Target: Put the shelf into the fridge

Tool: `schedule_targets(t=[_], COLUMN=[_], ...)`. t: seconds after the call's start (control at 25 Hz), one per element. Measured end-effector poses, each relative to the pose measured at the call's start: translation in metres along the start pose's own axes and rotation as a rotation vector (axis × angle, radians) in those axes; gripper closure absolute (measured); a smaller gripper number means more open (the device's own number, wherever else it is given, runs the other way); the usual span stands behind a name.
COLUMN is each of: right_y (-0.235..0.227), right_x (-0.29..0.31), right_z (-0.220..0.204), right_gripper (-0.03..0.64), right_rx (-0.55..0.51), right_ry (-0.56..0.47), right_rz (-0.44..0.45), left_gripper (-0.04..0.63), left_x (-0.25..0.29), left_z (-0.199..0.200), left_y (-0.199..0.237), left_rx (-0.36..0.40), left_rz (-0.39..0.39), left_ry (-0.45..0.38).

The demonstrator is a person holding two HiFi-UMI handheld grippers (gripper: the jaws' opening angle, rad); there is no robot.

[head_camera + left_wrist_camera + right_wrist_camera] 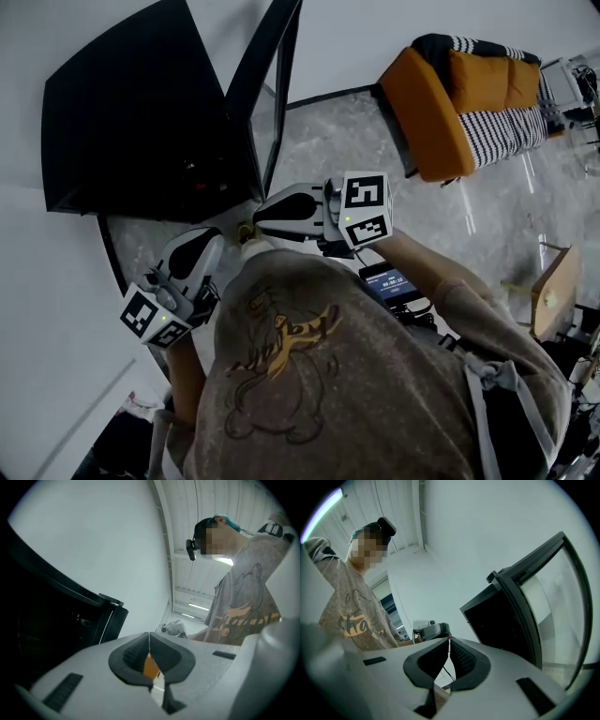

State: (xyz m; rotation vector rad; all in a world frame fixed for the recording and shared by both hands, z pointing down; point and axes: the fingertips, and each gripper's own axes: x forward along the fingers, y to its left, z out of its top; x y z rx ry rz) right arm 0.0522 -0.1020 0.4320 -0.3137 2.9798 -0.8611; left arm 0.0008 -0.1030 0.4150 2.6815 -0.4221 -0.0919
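- Tongs sit pressed together on both sides. The white-shelled left gripper (149, 644), with its dark ribbed rubber pads, holds nothing. The matching right gripper (450, 646) is closed and empty too. Both show low in the head view, in front of the person's grey printed T-shirt (300, 375).
- Shelf cannot be made out in any view. The tall black fridge (131, 122) fills the upper left of the head view, with its dark-framed glass door (267, 103) swung open at upper centre.
- Risk one, by the look of it: with the jaws closed, neither gripper can take hold of a shelf. Reaching for one like this would only push it away.
- Risk two: the open door's thin edge stands near the right gripper. A wide, flat shelf carried past it could clip the frame or the pane, which looks hard and brittle.
- Risk three: the fridge interior reads almost solid black. The rails would be hard to find, so a shelf could end up seated crooked.
- Polished grey marble-look floor (375, 159) looks slick underfoot. An orange padded sofa with a black-and-white striped cushion (422, 112) sits at upper right, well apart from the fridge.
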Motion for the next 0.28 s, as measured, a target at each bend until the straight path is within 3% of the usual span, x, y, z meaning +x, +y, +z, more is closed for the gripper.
schedule_targets(t=[0.28], right_y=[0.0032], right_x=[-0.0047], right_z=[-0.0070], right_gripper=[0.592], right_rx=[-0.002], right_ry=[0.021], right_rz=[-0.005], left_gripper=[0.589], left_x=[-0.0037], left_z=[-0.0110], left_y=[-0.0018], left_rx=[0.029], left_rz=[0.033], left_ry=[0.050])
